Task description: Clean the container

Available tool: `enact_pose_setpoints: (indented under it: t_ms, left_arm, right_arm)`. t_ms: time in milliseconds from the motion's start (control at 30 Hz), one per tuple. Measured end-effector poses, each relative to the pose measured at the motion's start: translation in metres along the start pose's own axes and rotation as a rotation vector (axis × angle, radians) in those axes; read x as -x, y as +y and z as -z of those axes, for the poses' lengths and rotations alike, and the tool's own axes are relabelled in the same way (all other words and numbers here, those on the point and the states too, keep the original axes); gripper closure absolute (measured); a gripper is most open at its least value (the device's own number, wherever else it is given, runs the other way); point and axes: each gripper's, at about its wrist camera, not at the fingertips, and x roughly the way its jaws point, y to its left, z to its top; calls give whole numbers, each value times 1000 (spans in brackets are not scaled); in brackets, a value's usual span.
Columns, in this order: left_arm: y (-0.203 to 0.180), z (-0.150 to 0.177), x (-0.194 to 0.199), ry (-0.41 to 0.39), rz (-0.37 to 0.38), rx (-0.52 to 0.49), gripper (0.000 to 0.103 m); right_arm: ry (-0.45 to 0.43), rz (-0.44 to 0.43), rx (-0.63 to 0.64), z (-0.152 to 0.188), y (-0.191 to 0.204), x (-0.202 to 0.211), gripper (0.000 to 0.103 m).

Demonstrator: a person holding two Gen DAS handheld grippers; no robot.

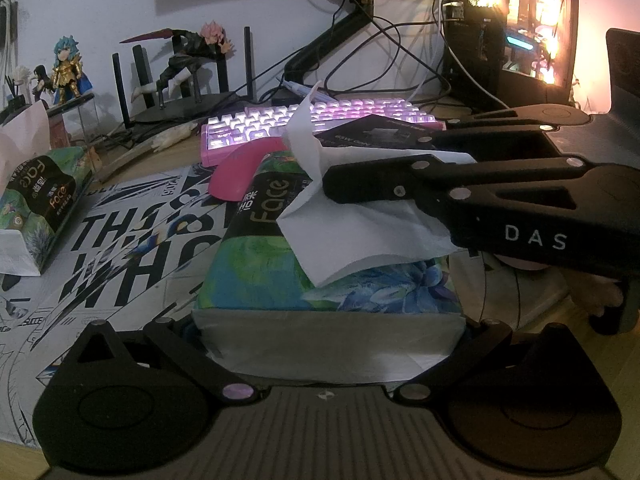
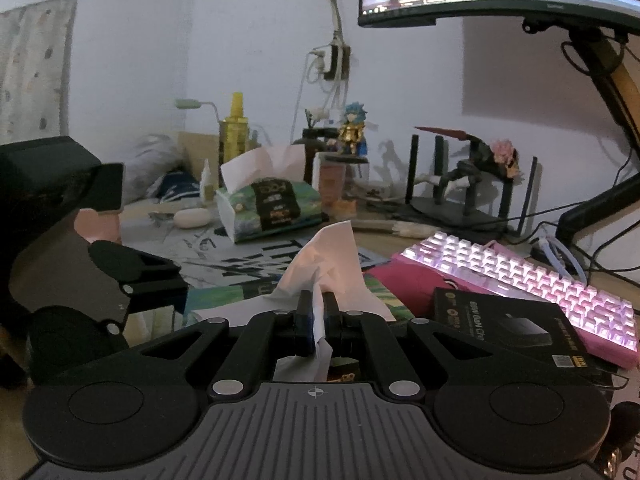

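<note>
A white tissue (image 2: 320,280) is pinched between the closed jaws of the right gripper (image 2: 318,316), low in the centre of the right wrist view, its free end standing up above the fingers. The tissue pack (image 1: 320,264) is clamped at its near end by the left gripper (image 1: 328,344), low in the centre of the left wrist view; the tissue is drawn from its top, just above it.

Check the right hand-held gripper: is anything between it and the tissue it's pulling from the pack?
Nothing visible. The right hand-held gripper is shut directly on the white tissue, above the tissue pack that the left hand-held gripper braces.
</note>
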Motion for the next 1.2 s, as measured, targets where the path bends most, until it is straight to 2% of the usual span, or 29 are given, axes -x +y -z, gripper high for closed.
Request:
enact_pose_setpoints:
  t_ms: [500,1200]
  left_arm:
    - [0,0,0,0,0,0,0]
    - [0,0,0,0,0,0,0]
  right_arm:
    - [1,43,-12,0,-3,-2,97]
    - [2,42,-15,0,0,-3,97]
